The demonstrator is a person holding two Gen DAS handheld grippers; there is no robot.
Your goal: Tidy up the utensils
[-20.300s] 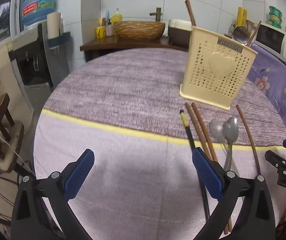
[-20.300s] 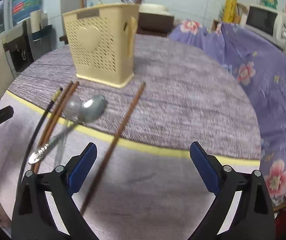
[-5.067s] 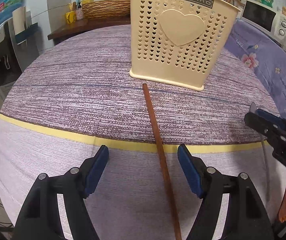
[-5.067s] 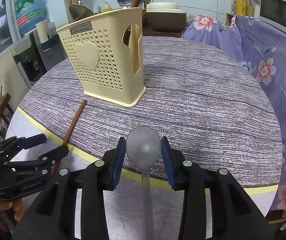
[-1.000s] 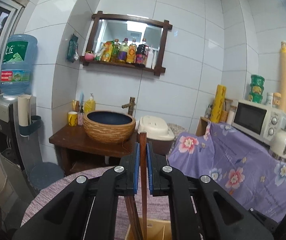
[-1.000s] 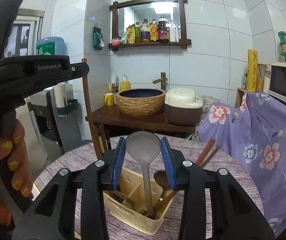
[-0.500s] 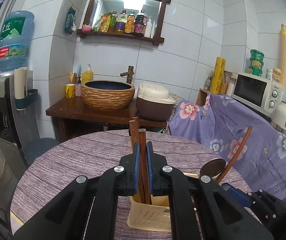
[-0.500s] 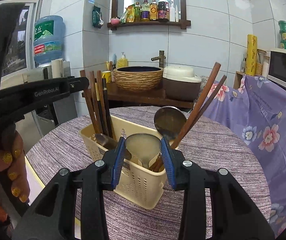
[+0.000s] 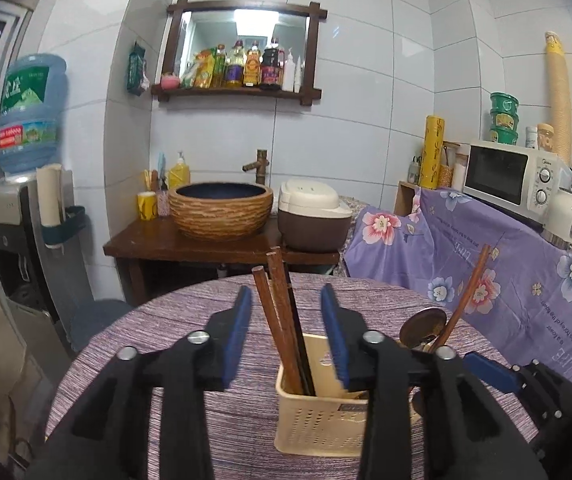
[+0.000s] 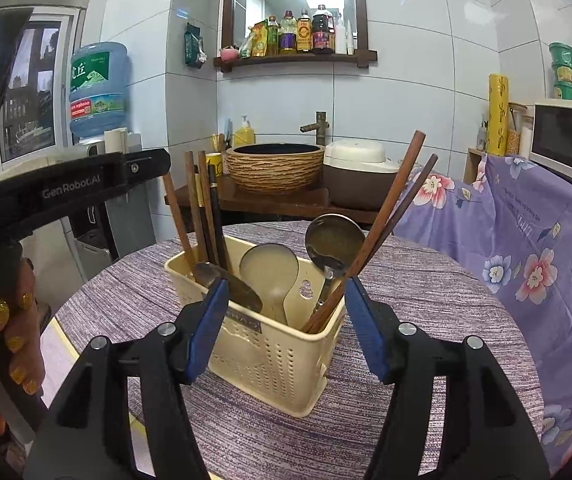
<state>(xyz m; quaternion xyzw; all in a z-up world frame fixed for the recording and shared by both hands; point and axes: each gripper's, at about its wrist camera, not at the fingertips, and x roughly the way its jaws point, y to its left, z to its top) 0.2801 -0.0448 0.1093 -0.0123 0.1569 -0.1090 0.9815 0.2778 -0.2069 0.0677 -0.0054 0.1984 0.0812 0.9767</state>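
Note:
A cream perforated utensil holder [image 10: 269, 360] stands on the round table; it also shows in the left wrist view [image 9: 318, 424]. It holds brown and black chopsticks [image 9: 281, 320] upright on its left side [image 10: 201, 208], two more brown chopsticks [image 10: 390, 208] leaning right, and three spoons [image 10: 269, 276]. My left gripper [image 9: 288, 332] is open above the holder, its jaws on either side of the left chopsticks without touching them. My right gripper [image 10: 286, 328] is open and empty, its jaws apart just in front of the holder.
The table has a purple striped cloth [image 10: 426, 288]. Behind it stand a wooden sink stand with a woven basin [image 9: 221, 212], a rice cooker [image 9: 314, 216], a water dispenser [image 9: 25, 216] at left and a floral-covered counter with a microwave [image 9: 514, 180] at right.
My left gripper has opened and let go of the brown chopstick, which now stands in the holder. My right gripper has opened and let go of the spoon, which now rests in the holder.

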